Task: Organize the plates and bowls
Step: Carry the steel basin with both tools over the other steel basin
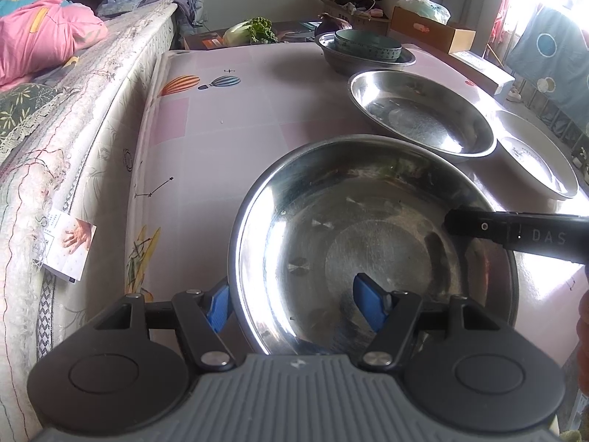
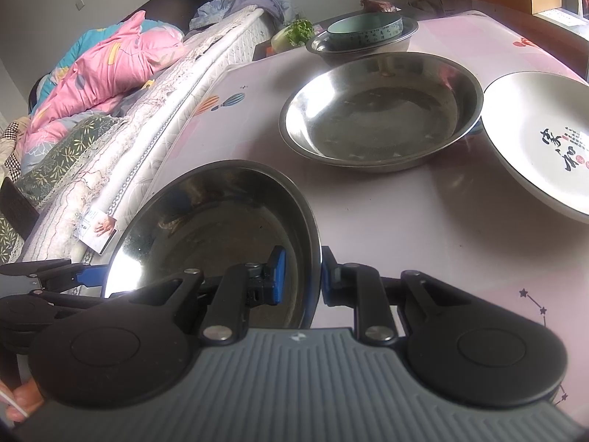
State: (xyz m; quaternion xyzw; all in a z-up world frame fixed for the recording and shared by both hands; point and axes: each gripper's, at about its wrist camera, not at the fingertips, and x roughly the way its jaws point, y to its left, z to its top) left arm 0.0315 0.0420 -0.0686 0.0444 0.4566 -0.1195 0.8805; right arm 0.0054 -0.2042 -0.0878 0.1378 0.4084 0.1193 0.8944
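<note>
Near steel plate sits at the table edge beside the bed. Right gripper fingers pinch its right rim. Left gripper fingers are spread astride the left rim, not pressing.

Risk: lifted on the one-sided pinch alone, the plate may tip or slip off the pads, or knock the second steel plate close behind.

Hidden: the plate's near rim, behind both gripper bodies; the white plate is cut off at the frame.

Left of the near steel plate the pink tablecloth lies bare up to the mattress edge; beyond it a second steel plate and white plate crowd the right.
</note>
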